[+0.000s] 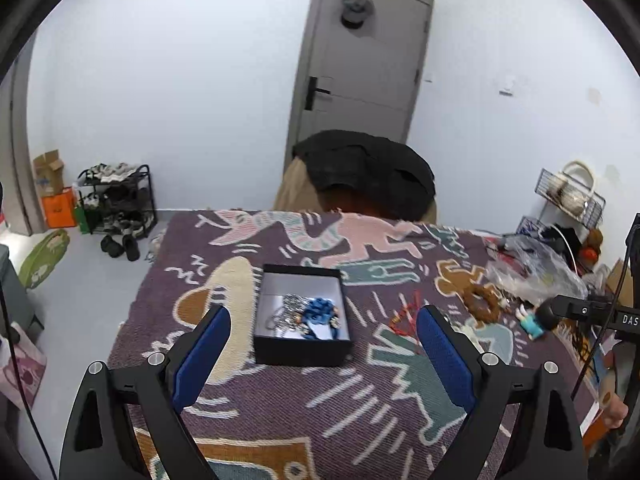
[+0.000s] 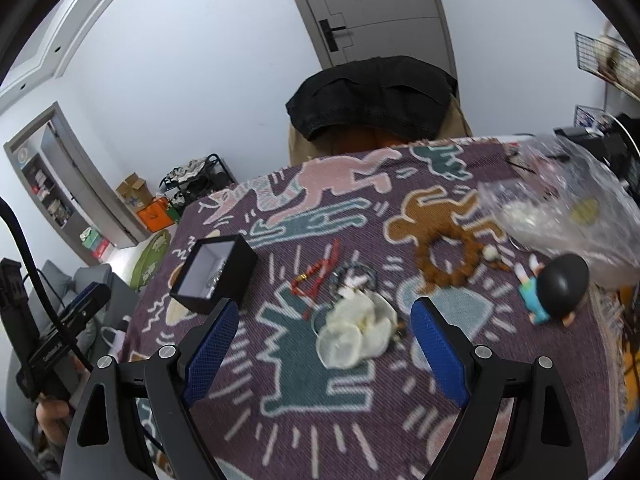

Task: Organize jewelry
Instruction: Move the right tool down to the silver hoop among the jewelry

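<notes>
A black box [image 1: 304, 312] with a white lining sits open on the patterned purple blanket [image 1: 280, 408]; a silver chain and a blue ornament lie inside it. My left gripper [image 1: 324, 332] hangs open just before the box, nothing between its fingers. In the right wrist view the same box [image 2: 214, 272] is at the left. A red string bracelet [image 2: 316, 272], a dark bracelet [image 2: 354, 276], a white flower piece [image 2: 356, 332] and a brown bead bracelet [image 2: 448, 258] lie on the blanket. My right gripper [image 2: 324, 330] is open, over the white flower piece.
A small figurine with a black head [image 2: 556, 288] lies at the right beside a clear plastic bag [image 2: 560, 208]. A chair draped with a black garment [image 1: 368, 168] stands behind the table. The other hand-held gripper [image 2: 60, 336] shows at the left edge.
</notes>
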The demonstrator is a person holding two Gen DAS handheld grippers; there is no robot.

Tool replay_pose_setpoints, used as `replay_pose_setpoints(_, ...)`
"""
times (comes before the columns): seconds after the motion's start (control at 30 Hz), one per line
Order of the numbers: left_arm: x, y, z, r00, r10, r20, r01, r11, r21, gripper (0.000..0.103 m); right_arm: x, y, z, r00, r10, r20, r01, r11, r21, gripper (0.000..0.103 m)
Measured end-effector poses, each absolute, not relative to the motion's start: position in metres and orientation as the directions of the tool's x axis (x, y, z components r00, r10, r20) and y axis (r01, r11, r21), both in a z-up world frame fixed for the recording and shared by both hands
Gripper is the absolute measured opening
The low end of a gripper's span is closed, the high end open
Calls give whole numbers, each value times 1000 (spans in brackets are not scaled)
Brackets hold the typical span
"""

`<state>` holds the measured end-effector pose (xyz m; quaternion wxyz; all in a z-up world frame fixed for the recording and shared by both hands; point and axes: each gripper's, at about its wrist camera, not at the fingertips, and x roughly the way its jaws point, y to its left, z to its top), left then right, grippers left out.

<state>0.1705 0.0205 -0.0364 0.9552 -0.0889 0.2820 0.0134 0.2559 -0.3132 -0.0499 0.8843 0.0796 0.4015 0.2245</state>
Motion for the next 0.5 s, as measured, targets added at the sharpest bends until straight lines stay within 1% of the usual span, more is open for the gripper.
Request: replay_pose_setpoints(0.5,185,-40,-53,788,-116,-605,40,990,-138,94,236,-372,-79,586,394,-708,-233,919,318,88)
